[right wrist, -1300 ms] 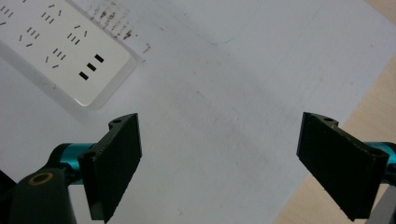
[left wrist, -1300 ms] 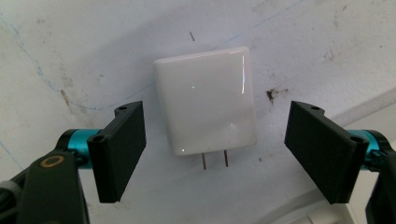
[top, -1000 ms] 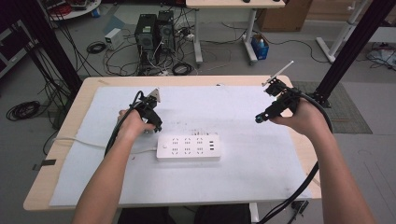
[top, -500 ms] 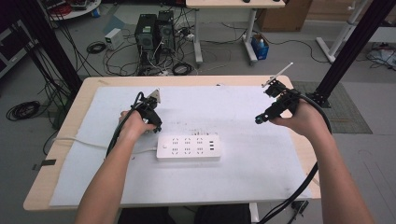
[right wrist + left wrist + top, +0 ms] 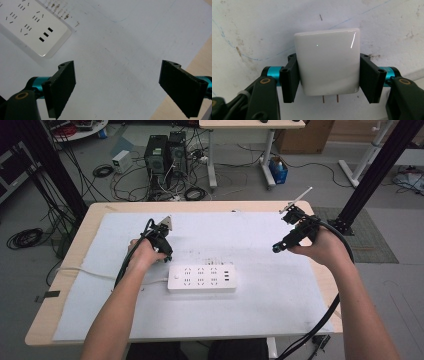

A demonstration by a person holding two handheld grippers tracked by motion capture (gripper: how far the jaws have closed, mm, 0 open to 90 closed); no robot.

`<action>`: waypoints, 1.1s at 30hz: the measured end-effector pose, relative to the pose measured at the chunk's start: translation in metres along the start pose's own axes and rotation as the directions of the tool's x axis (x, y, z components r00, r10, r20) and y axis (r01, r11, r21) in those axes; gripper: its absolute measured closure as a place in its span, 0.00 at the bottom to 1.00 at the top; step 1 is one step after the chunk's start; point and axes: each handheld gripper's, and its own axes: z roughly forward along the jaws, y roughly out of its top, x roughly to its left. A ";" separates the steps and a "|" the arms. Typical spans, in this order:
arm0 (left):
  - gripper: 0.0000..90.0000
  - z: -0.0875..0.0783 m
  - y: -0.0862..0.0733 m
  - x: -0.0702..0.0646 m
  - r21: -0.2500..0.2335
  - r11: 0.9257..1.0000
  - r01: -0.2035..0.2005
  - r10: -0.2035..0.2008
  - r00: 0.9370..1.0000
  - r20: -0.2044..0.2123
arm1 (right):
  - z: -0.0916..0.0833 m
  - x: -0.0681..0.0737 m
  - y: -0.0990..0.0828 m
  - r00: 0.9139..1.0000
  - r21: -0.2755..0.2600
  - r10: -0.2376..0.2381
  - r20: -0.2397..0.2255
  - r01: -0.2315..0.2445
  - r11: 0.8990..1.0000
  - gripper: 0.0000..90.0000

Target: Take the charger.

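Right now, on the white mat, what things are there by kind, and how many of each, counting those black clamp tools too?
Power strips: 1, the white power strip lying flat on the mat.
Plug adapters: 1, the white plug adapter, clamped in the left gripper.
Grippers: 2, the left one and the right gripper, which is open and holds nothing.
Total: 4

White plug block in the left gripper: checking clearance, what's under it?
Behind the white plug block, clamped by the left gripper, lies stained white mat. The patch directly beneath is hidden.
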 end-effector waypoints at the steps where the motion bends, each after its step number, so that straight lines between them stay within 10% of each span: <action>1: 0.45 0.000 0.000 0.000 -0.005 1.000 0.000 0.000 1.000 -0.003 | 0.000 0.000 0.000 1.000 0.004 0.002 0.001 -0.002 1.000 0.15; 14: 0.47 -0.031 -0.009 0.001 -0.095 0.994 -0.047 0.047 0.999 -0.003 | 0.000 -0.001 -0.002 1.000 0.009 0.011 0.003 -0.011 1.000 0.15; 21: 0.47 -0.089 -0.028 0.000 -0.221 0.963 -0.156 0.164 0.986 0.018 | 0.002 -0.002 -0.001 0.999 0.021 0.044 0.007 -0.044 0.999 0.15; 33: 0.47 -0.157 -0.054 -0.013 -0.287 0.925 -0.247 0.256 0.967 -0.008 | -0.001 0.005 0.010 0.999 0.032 0.041 0.019 -0.042 0.999 0.15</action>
